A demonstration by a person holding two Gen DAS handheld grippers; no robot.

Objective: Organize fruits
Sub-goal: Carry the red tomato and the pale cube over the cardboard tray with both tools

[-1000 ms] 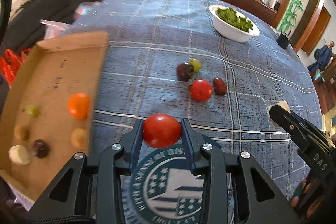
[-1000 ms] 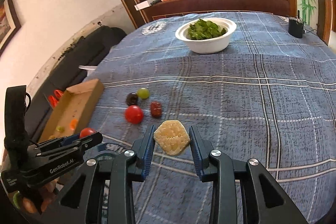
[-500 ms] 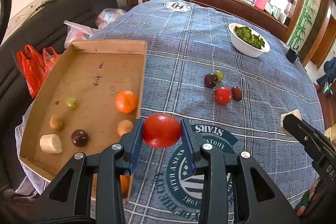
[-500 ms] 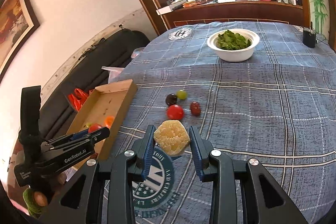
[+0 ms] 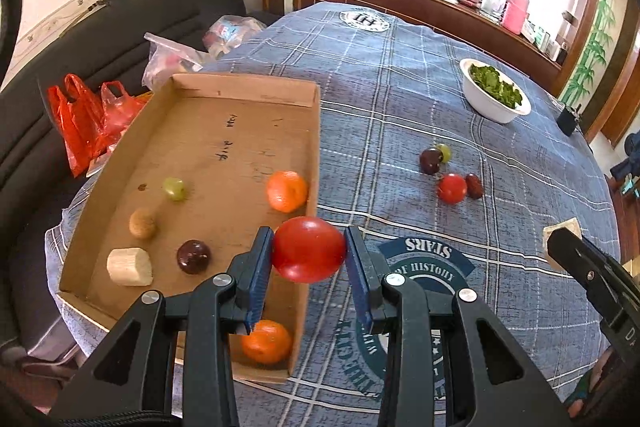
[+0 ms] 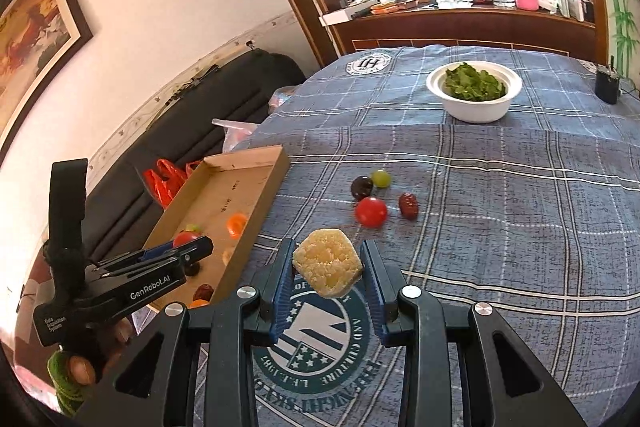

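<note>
Printed round emblem (image 5: 416, 291) on the blue checked tablecloth (image 5: 400, 131), seen upside down from the left wrist: "STARS" and "OF HISTORY". The same emblem (image 6: 316, 343) from the right wrist reads "AND CULTURE" and "1987"; its other letters are too distorted to read. A second, white emblem (image 6: 368, 62) at the far edge of the cloth bears "H". The side of the left gripper (image 6: 191, 250) carries "GenRobot.AI" and, smaller, "Data Acquisition System". Handwritten marks on the cardboard tray (image 5: 224, 143) floor are illegible.
</note>
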